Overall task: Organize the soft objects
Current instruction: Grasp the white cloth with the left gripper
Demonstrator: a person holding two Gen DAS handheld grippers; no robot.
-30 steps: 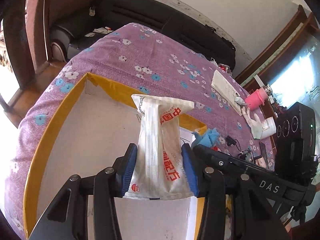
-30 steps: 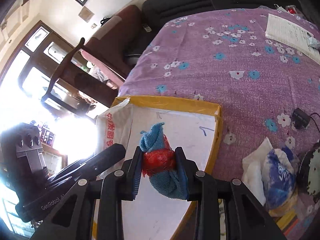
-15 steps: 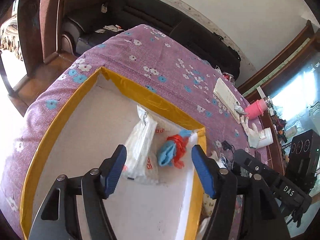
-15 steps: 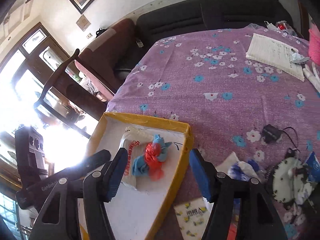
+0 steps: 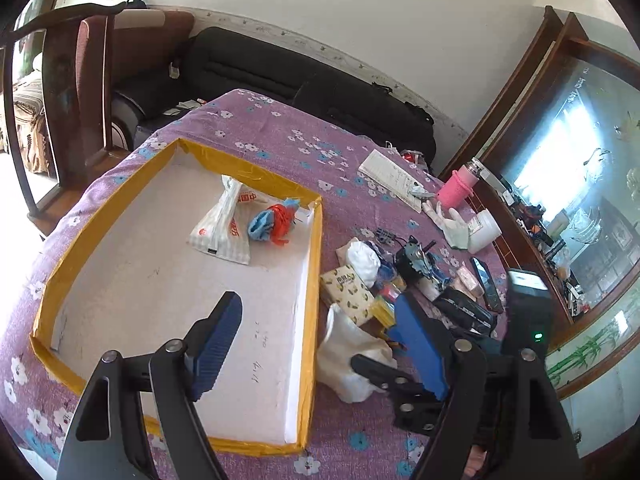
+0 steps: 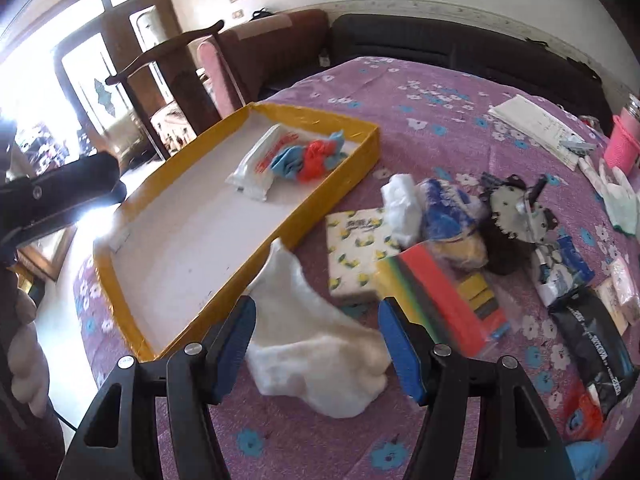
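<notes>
Both sets of jaws are spread and empty. The right gripper (image 6: 316, 344) hovers over the fluffy white cloth (image 6: 316, 356) lying on the purple flowered table (image 6: 420, 92), just outside the yellow-rimmed shallow box (image 6: 332, 192). It looks best to come down astride the thick middle, pinch deep, then lift clear of the rim. The left gripper (image 5: 320, 340) waits above the box, where the white plastic packet (image 5: 224, 224) and blue-and-red rag bundle (image 5: 272, 220) lie.

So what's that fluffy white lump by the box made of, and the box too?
The white lump looks like fleece or plush cloth: matte, fuzzy edges, soft folds, though I can't tell which. The tray box seems to be white foam board or cardboard, with walls wrapped in glossy yellow tape, creased at the corners.
</notes>
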